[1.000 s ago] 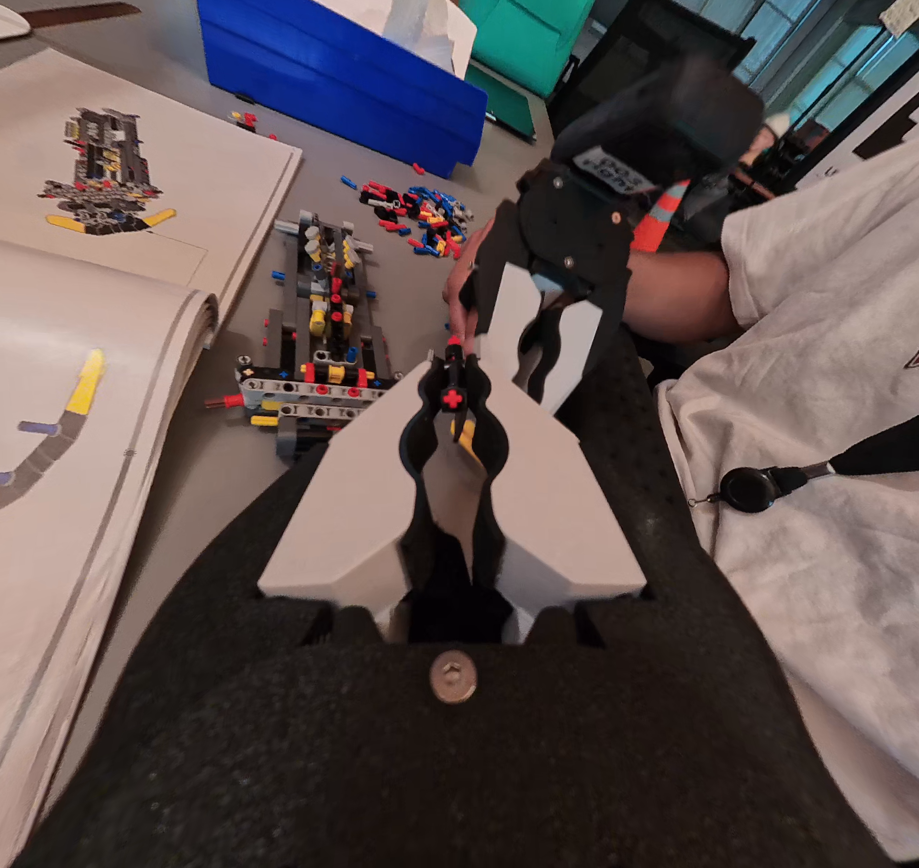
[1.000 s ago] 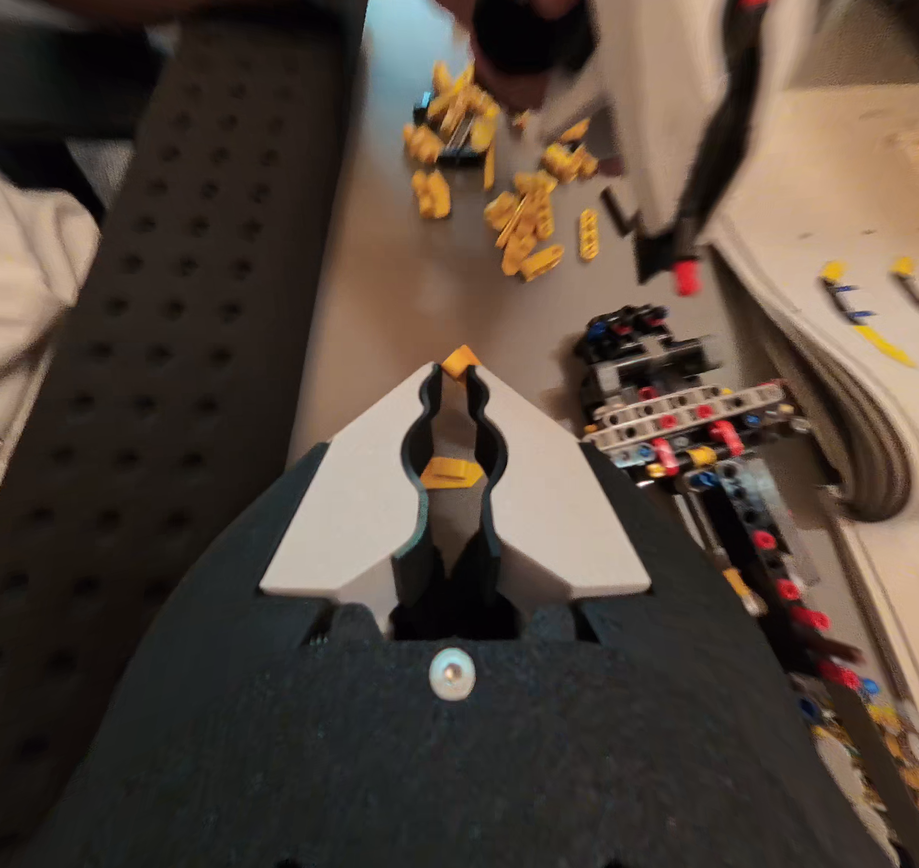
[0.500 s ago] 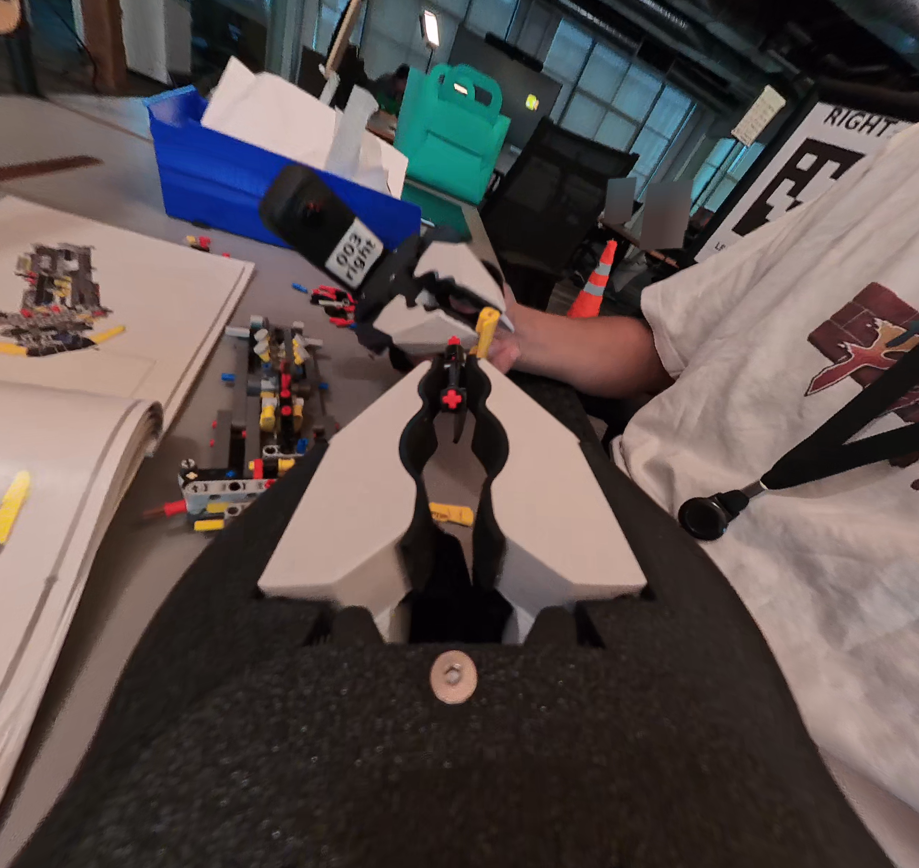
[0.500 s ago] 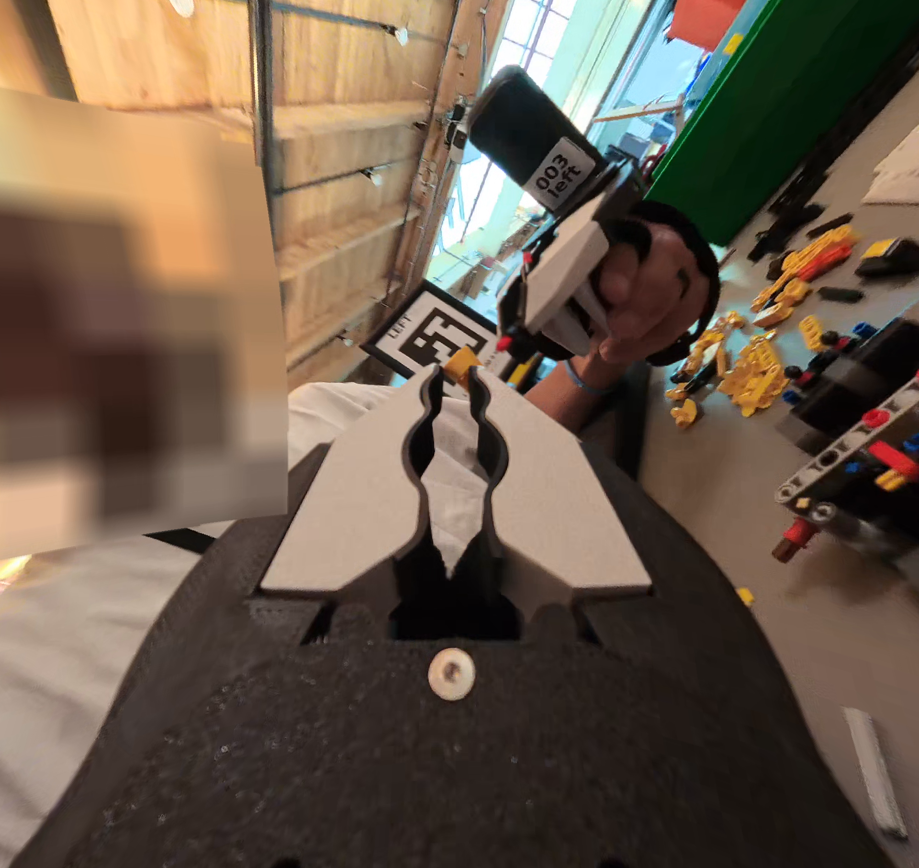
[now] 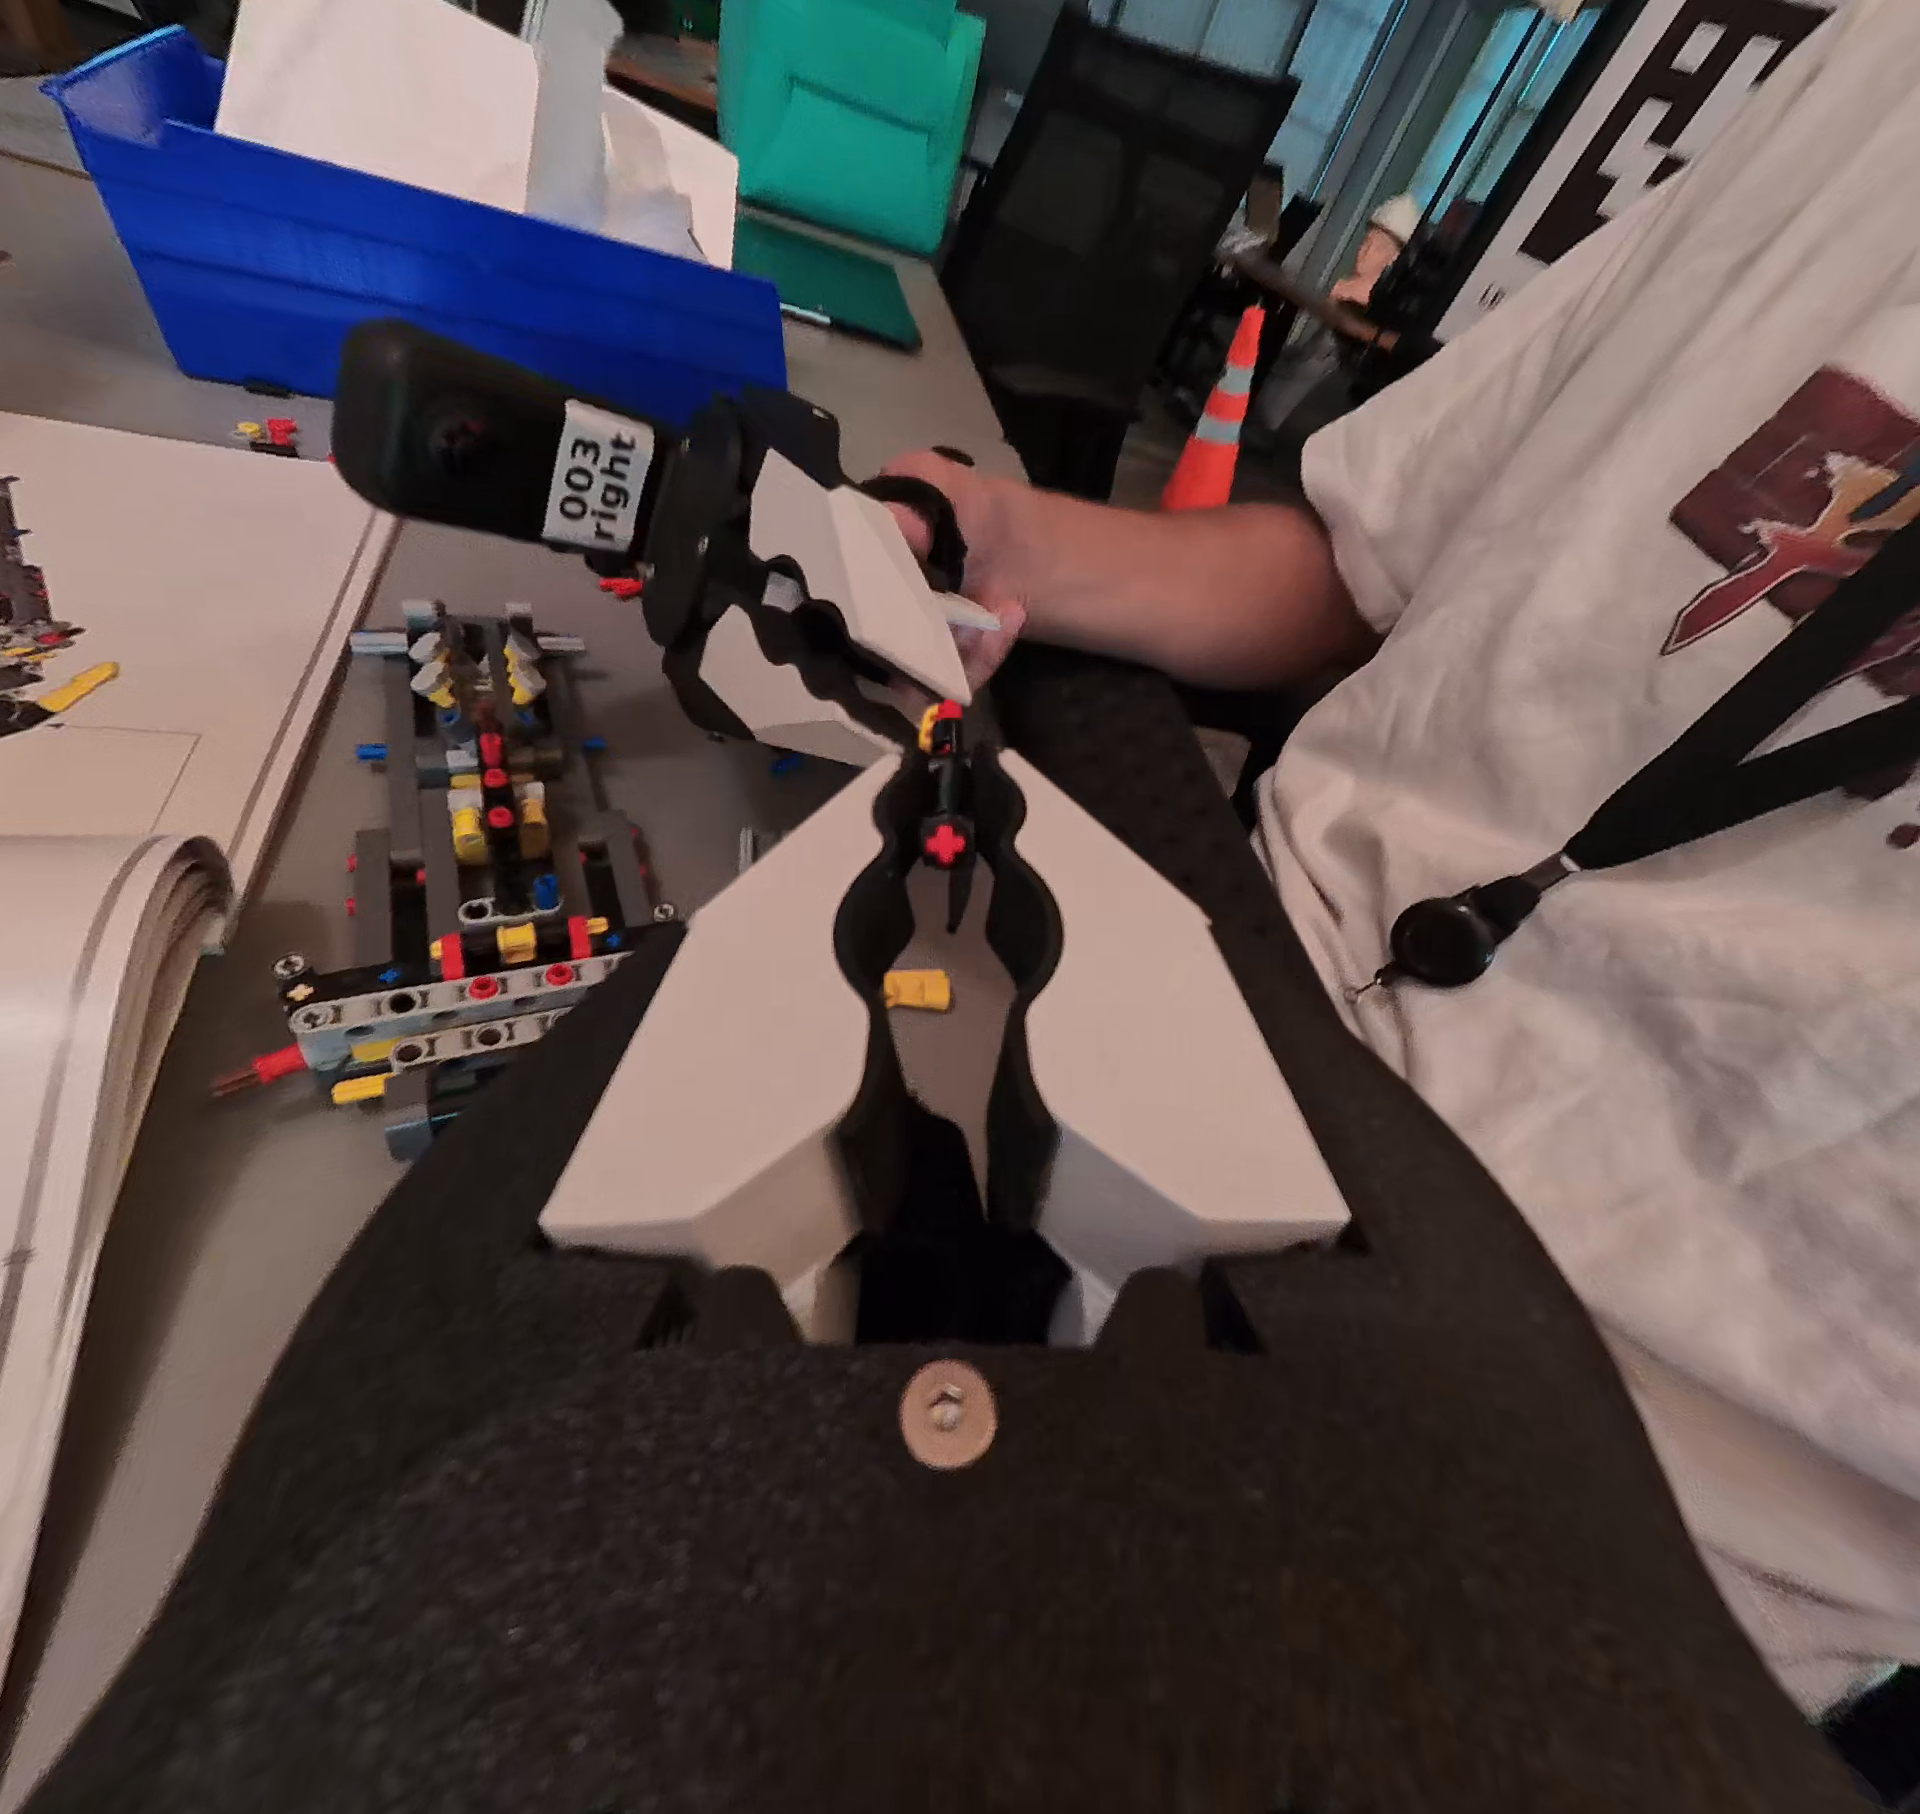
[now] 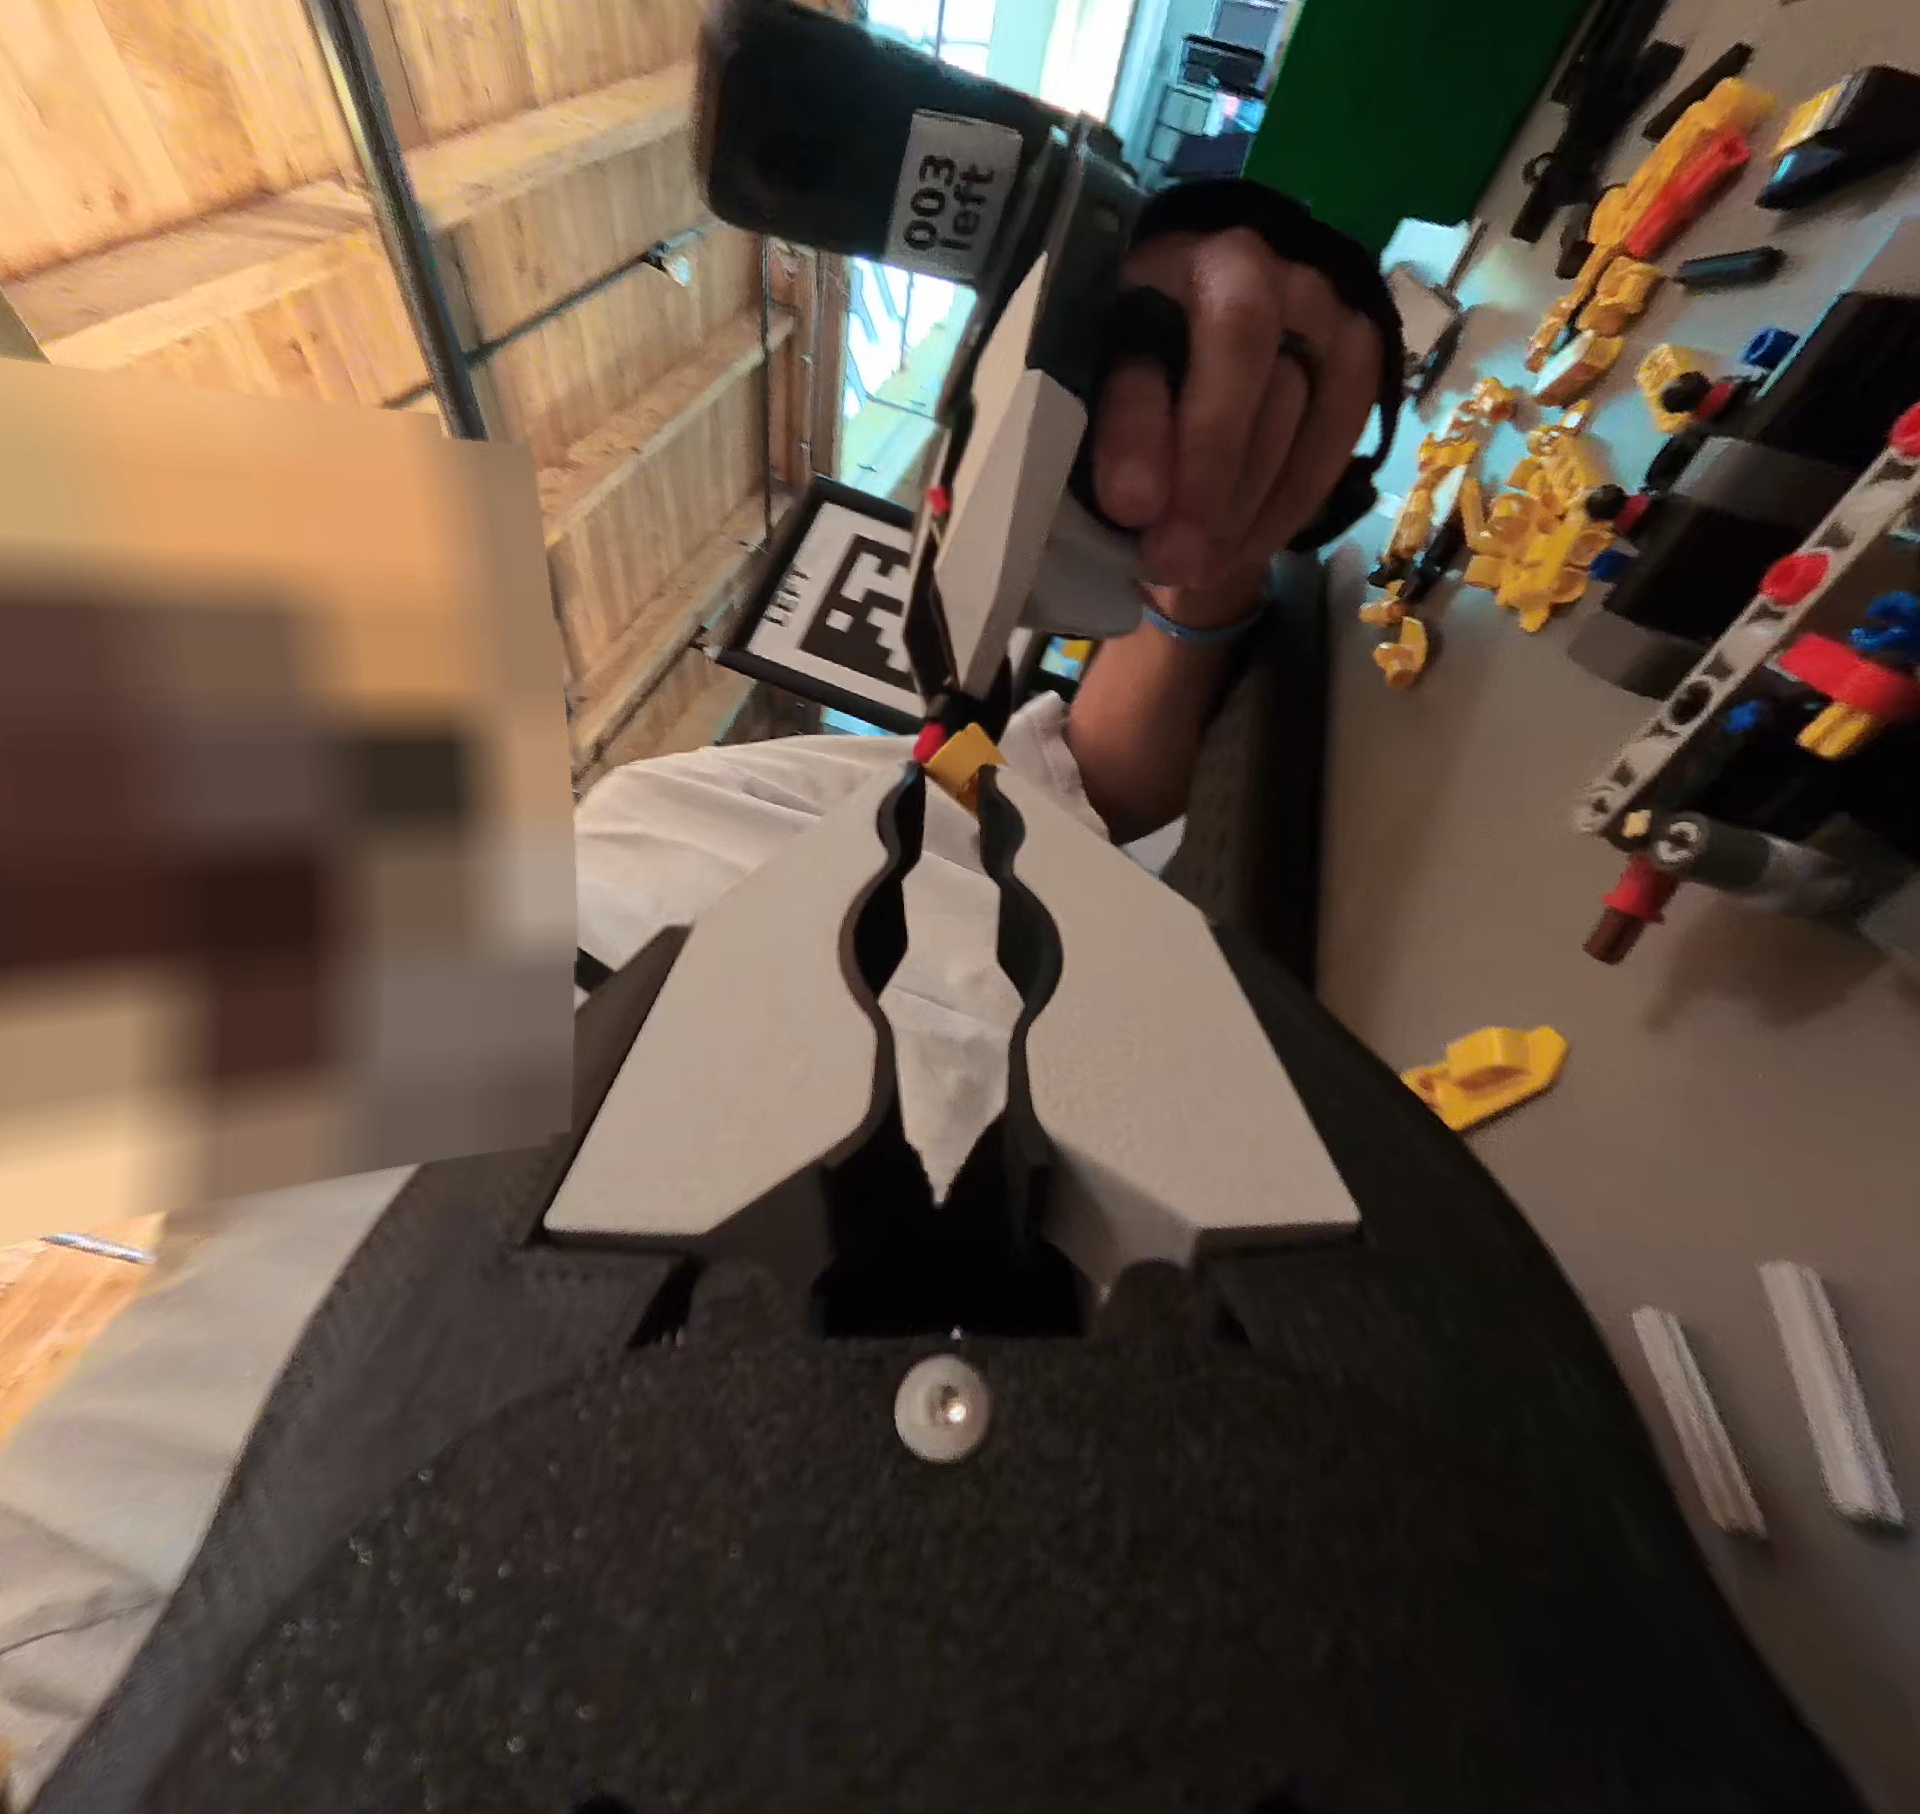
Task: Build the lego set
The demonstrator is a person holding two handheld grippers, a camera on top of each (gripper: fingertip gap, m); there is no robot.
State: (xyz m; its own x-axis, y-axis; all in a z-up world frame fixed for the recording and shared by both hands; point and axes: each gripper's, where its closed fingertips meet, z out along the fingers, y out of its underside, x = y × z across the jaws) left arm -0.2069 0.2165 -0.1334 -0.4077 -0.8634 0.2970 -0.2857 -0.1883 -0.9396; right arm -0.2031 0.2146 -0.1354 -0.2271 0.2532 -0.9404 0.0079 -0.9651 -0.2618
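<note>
1. Left wrist view: the left gripper (image 5: 943, 777) was raised above the grey table (image 5: 260, 1245), pinching a slim black Lego piece with a red cross-shaped end (image 5: 943, 834). The right gripper (image 5: 940, 715) met it tip to tip. The partly built black-and-grey Lego chassis (image 5: 478, 860) lay near the open instruction booklet's (image 5: 156, 673) edge, with bare table around a loose small yellow piece (image 5: 916, 990).
2. Right wrist view: the right gripper (image 6: 951, 777) pinched a small yellow Lego connector (image 6: 961, 754), touching the black piece's tip, out past the table edge.
</note>
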